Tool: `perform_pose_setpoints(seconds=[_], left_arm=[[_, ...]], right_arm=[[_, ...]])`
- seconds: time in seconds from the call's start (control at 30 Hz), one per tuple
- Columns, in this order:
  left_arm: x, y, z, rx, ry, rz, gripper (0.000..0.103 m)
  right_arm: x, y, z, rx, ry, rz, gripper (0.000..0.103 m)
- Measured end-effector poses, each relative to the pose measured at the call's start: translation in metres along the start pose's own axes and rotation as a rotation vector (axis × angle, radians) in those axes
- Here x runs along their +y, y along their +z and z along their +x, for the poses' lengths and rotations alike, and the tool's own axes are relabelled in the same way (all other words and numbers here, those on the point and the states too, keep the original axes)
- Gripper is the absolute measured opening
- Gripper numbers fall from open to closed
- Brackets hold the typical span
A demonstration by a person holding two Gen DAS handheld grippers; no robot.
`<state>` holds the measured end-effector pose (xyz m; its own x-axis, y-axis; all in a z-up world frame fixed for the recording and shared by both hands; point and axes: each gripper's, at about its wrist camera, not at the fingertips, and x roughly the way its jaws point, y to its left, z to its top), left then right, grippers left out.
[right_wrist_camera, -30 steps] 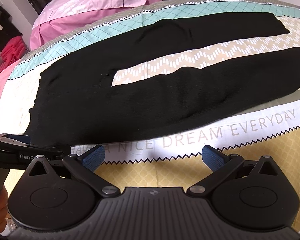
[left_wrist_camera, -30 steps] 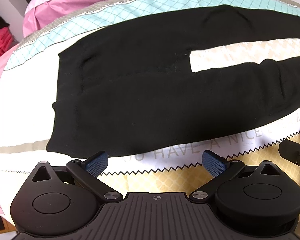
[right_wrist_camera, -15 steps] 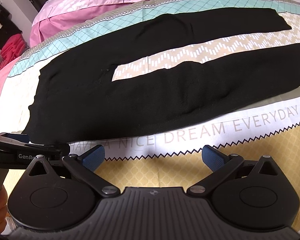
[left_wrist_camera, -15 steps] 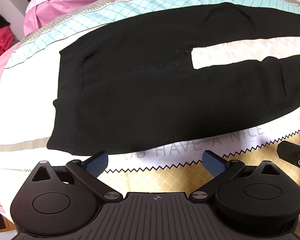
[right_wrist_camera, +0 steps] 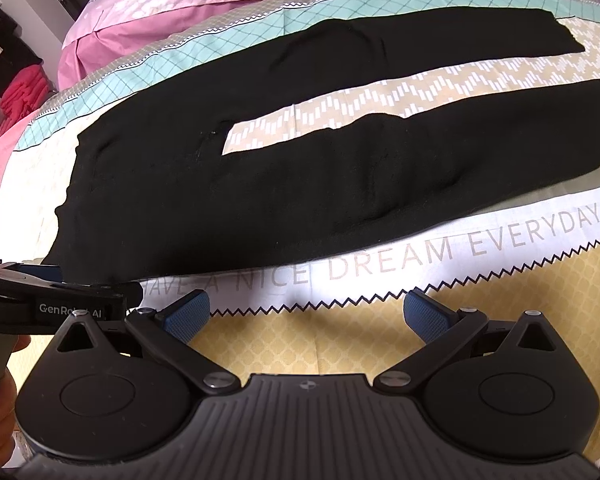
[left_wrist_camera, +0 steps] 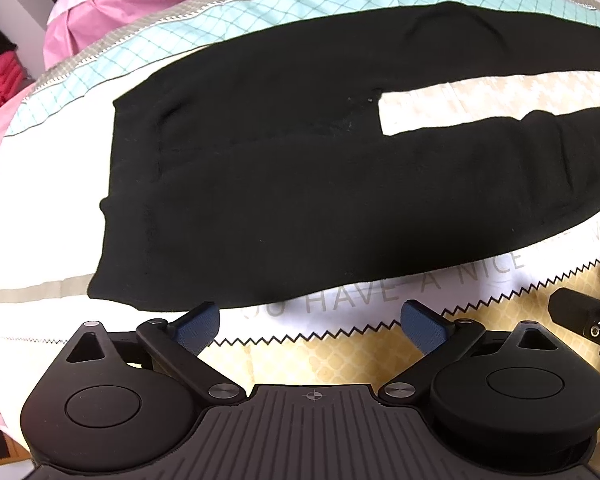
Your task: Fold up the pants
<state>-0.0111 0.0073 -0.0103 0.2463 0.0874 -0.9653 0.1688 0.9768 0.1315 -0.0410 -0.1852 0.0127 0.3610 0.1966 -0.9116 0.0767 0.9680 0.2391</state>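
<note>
Waist end at left: black pants [left_wrist_camera: 300, 168] lie flat on the patterned bedspread [left_wrist_camera: 340, 344], waistband leftward, two legs running right with a strip of bedspread between them.

Left gripper [left_wrist_camera: 310, 322]: jaws wide, empty, left pad just at the near waist corner. Against the frame a second back, I sit closer; the hem now meets that pad.

Pants look like soft, light knit, limp, likely to sag and drag on the cotton. I'd pinch the near edge: waist corner for me, lower leg for the other side.

Right gripper [right_wrist_camera: 306, 316]: jaws wide, empty, short of the near leg [right_wrist_camera: 420, 168]. It too has crept forward, slightly.
</note>
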Motion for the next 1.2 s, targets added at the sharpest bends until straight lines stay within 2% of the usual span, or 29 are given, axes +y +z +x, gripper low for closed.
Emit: perform_pose_setpoints(seconds=[0.57, 1.2], left_arm=[[0.005, 0.007, 0.004, -0.002, 0.011, -0.041, 0.103], [-0.01, 0.016, 0.002, -0.038, 0.012, -0.026, 0.103]], right_arm=[[-0.001, 0.004, 0.005, 0.012, 0.014, 0.0, 0.103], [-0.015, 0.01, 0.009, 0.019, 0.041, 0.025, 0.103]])
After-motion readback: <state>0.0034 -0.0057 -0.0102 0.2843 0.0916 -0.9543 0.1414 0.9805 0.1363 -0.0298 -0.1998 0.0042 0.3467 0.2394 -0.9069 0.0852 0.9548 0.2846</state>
